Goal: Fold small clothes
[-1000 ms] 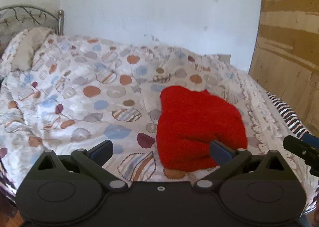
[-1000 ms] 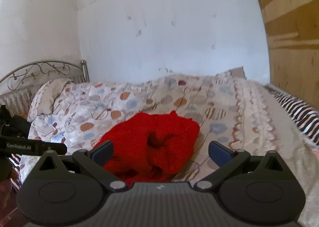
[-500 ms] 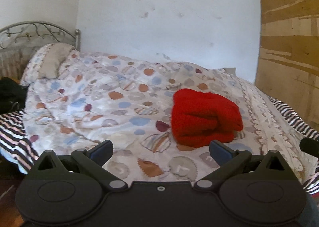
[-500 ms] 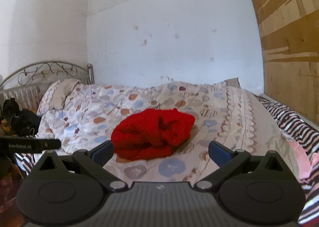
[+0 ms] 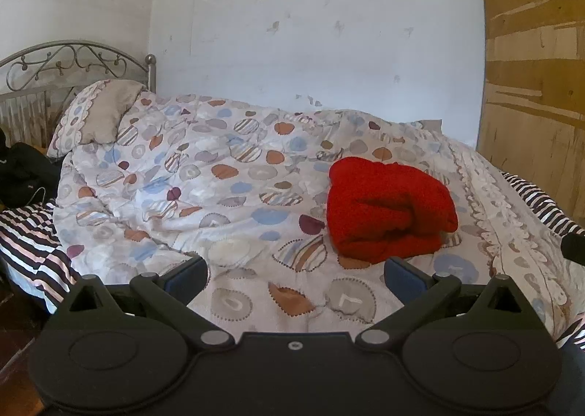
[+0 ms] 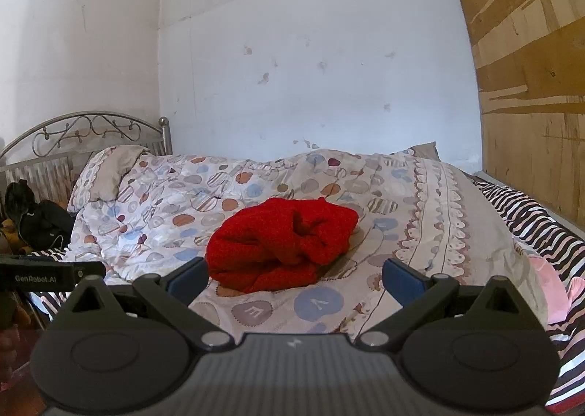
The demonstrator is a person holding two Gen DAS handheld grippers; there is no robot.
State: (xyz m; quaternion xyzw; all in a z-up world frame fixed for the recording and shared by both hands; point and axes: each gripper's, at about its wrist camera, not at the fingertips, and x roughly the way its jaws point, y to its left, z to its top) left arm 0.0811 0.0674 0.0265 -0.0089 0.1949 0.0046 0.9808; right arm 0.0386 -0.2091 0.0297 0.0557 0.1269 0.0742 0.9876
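A red garment [image 5: 389,205], thick and nubbly like fleece or knit, lies bundled in a compact folded heap on the bed, resting on a white quilt [image 5: 226,196] printed with blue, orange, grey and striped rounded shapes. From the left wrist view the bundle shows a rounded top with a horizontal crease across its middle and a flatter layer beneath; from the right wrist view [image 6: 283,249] its top looks more rumpled, with a dark hollow where folds meet. It sits toward the right half of the quilt, well away from the pillow [image 5: 97,116] at the metal headboard [image 5: 73,61]. A black-and-white striped sheet [image 6: 530,218] shows along the quilt's edges. The left gripper [image 5: 294,275] is spread wide with nothing between its blue-padded fingers [image 5: 186,275]; it hangs in front of the quilt, apart from the garment, whose lower edge appears just above its right finger. The right gripper [image 6: 294,275] is likewise spread wide and empty, with the red bundle framed above the gap between its fingers [image 6: 402,277] and not touched by them.
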